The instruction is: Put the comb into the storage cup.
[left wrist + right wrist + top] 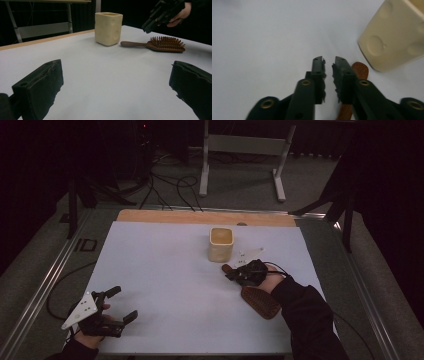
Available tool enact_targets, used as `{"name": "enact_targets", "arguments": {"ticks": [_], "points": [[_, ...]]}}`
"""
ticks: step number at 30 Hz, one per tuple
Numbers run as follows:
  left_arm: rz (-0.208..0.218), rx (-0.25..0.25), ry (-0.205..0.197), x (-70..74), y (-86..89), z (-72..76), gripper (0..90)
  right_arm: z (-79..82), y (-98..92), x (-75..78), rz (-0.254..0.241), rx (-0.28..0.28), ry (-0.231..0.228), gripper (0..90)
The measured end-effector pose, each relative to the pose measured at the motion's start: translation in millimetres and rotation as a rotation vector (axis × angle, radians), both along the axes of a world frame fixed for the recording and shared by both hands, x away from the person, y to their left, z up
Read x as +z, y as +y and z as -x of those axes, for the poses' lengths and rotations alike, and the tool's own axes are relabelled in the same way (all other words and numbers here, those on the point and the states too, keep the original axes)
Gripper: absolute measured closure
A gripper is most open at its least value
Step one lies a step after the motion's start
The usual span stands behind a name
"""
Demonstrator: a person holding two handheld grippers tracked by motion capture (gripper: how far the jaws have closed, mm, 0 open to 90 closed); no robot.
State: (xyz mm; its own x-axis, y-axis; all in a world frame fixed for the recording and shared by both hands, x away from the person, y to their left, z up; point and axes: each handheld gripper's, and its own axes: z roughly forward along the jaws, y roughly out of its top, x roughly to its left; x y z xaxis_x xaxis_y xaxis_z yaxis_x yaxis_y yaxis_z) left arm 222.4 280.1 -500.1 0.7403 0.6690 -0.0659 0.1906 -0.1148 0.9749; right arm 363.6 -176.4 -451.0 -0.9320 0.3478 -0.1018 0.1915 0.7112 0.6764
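A wooden hairbrush [260,301] lies flat on the white tabletop [165,275], bristles up, its handle pointing toward a cream, dimpled cup [220,244] that stands upright just beyond the handle's tip, near the far middle of the tabletop. The right hand-held gripper [239,273] hangs over the brush handle, close beside the cup. In the right gripper view its two black jaws stand nearly together with only a thin slit of white between them, and the brown handle [359,72] lies underneath and to the side of them, not between them, so this hand-held gripper is clenched on nothing. From the left gripper view it [150,25] sits above the hairbrush [160,44], apart from it, with the cup [108,28] to the side. The left hand-held gripper [122,305] rests low at the near left corner of the tabletop, well apart from the brush and cup, its jaws spread wide and released.
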Motion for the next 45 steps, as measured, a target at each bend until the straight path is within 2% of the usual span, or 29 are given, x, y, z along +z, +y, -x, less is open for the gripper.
{"name": "enact_targets", "arguments": {"ticks": [3, 10, 15, 21, 30, 38, 45], "points": [[-0.002, -0.002, 0.001, 0.0, -0.1, 0.0, 0.1, -4.1, 2.1, -3.8, 0.036, 0.019, 0.0, 89.8], [-0.004, -0.003, 0.001, -0.2, -0.3, 0.0, 0.1, -13.3, 4.9, -13.7, 0.091, 0.025, 0.041, 90.0], [-0.007, -0.003, 0.0, -0.2, -0.6, 0.1, 0.1, -19.1, 7.7, -20.2, 0.137, 0.051, 0.043, 90.0], [-0.011, -0.005, 0.0, -0.5, -0.7, -0.1, 0.1, -24.2, 12.6, -27.0, 0.198, 0.054, 0.069, 90.0], [-0.014, -0.006, 0.001, -0.5, -0.4, -0.2, 0.1, -28.8, 16.4, -34.8, 0.261, 0.058, 0.078, 90.0], [-0.014, -0.006, 0.001, -0.6, -0.3, -0.3, 0.1, -34.0, 12.4, -39.0, 0.293, 0.042, 0.098, 90.0], [-0.014, -0.004, 0.001, -0.6, 0.0, -0.3, 0.1, -37.4, 3.3, -38.2, 0.287, 0.017, 0.106, 90.0]]}}
